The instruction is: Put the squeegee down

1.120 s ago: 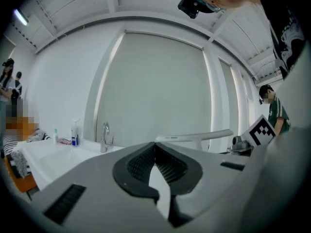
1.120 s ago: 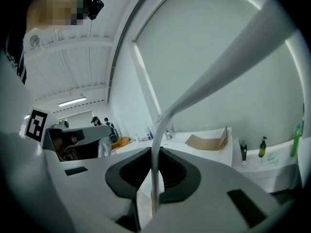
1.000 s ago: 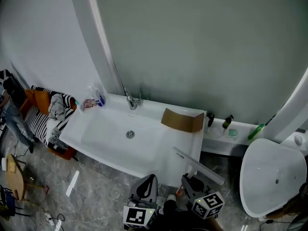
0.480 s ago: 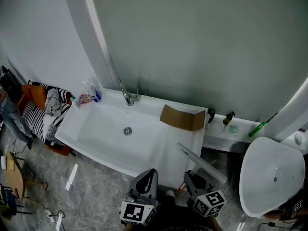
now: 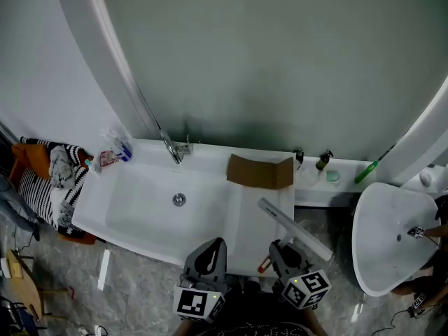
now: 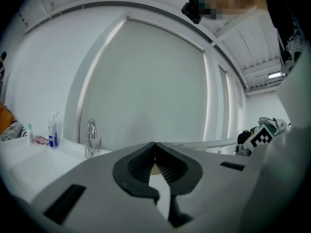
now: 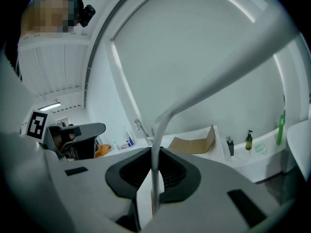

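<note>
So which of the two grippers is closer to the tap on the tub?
Left. The left gripper is across the tub from the tap; the right gripper, holding the squeegee, is farther off to the right.

White squeegee [image 7: 216,81] tight between right tongs [image 7: 154,153]

I see the white squeegee [image 5: 294,228] against a white bathtub [image 5: 140,212]. Ahead of my grey right hand-held gripper [image 5: 280,252] is brown cardboard [image 5: 259,172], and far to its right a bright green bottle [image 5: 369,171]. Left of my left hand-held gripper [image 5: 211,248] is a black-and-white striped cloth [image 5: 35,191]. The floor [image 5: 133,278] is grey and marbled.
</note>
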Motion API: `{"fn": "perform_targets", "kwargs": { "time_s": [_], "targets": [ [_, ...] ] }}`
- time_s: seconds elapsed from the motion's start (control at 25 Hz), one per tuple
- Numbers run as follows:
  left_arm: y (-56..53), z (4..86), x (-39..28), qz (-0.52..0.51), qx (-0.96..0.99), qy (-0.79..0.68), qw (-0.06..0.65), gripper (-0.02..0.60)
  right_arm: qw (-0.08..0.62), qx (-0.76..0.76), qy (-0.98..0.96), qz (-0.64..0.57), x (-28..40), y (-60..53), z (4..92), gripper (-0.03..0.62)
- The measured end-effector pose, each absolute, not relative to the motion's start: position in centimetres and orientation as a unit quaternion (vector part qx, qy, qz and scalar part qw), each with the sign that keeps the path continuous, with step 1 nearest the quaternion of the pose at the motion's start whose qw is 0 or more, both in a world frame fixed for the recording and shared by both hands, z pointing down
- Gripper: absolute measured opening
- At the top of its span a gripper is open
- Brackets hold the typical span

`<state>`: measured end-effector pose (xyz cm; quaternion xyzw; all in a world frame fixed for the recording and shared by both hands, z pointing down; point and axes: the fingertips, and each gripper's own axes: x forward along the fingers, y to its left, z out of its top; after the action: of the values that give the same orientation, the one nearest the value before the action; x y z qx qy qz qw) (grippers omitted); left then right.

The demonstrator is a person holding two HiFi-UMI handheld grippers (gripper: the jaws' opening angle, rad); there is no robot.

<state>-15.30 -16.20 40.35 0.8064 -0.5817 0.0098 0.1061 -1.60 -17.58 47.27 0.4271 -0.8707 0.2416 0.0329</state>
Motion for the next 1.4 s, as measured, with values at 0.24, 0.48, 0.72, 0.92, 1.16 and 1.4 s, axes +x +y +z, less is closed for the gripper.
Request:
{"fn": "perform_targets", "kwargs": {
  "time_s": [0.24, 0.48, 0.72, 0.92, 1.16, 1.4],
  "targets": [
    [-19.0, 40.6, -18.5, 0.015, 0.820, -0.561, 0.110, 0.005, 0.025, 0.463, -0.850, 0.249, -3.4, -19.9, 47.3, 0.055],
    [-20.0, 41.6, -19.8, 0.017, 0.831, -0.544, 0.116, 0.005, 0.002, 0.466, -0.834, 0.295, -4.7, -20.7, 48.7, 0.056],
    [-20.7, 42.4, -20.3, 0.025, 0.831, -0.542, 0.124, 0.005, 0.000, 0.445, -0.831, 0.334, -5.8, -21.9, 50.3, 0.057],
    [-21.4, 41.7, -19.3, 0.008, 0.830, -0.543, 0.124, 0.005, 0.000, 0.415, -0.834, 0.363, -6.2, -23.6, 51.6, 0.055],
    [-21.6, 41.5, -19.2, 0.008, 0.820, -0.559, 0.123, 0.005, 0.020, 0.398, -0.832, 0.386, -5.8, -25.9, 53.3, 0.055],
    [-21.9, 41.6, -19.6, 0.016, 0.808, -0.576, 0.122, 0.005, 0.048, 0.389, -0.824, 0.409, -5.4, -27.8, 56.2, 0.055]
  ]
}}
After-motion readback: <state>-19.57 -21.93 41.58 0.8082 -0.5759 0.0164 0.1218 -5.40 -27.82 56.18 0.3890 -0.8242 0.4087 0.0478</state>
